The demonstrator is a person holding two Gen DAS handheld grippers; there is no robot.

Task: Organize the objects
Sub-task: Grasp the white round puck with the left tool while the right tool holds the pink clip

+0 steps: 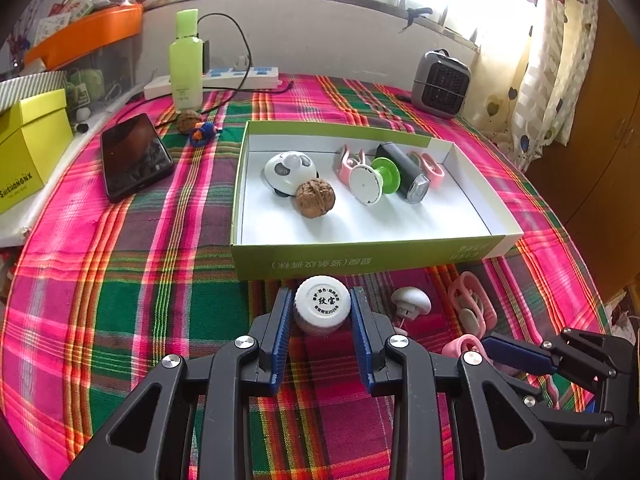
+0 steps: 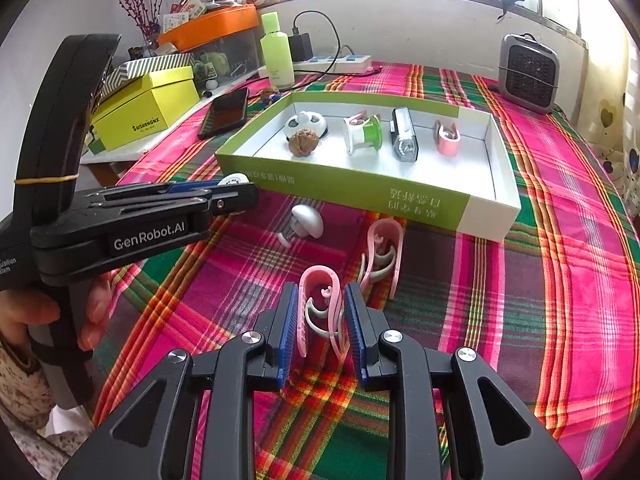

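Both grippers are loaded, so the step in hand looks like the carry: each piece is gripped and waits to go into the open green-and-white box (image 1: 360, 258) lying in the middle of the table (image 1: 120, 300), under its plaid cloth. The left gripper (image 1: 322, 312) is clamped on a small white bottle (image 1: 322, 305), its blue pads pressing the cap from both sides, just short of the box's near wall. The right gripper (image 2: 321, 312) is clamped on a pink clip (image 2: 320, 304), which stands upright between the pads, nearer the table's front edge than the bottle. Whether either piece is lifted clear of the cloth cannot be told from these views. In the box already lie a panda-patterned toy (image 1: 288, 172), a walnut (image 1: 315, 198) touching it, a white-and-green spool (image 1: 374, 179), a black cylinder (image 1: 404, 174) and two more pink clips (image 1: 430, 166) against the far wall. The next move, as I judge it, calls for raising each load over the near wall and setting it on the bare floor at the front of the box, away from what already lies there. Loose between the grippers and the box are a white mushroom-shaped piece (image 2: 306, 222) and another pink clip (image 2: 382, 256), which probably follow.
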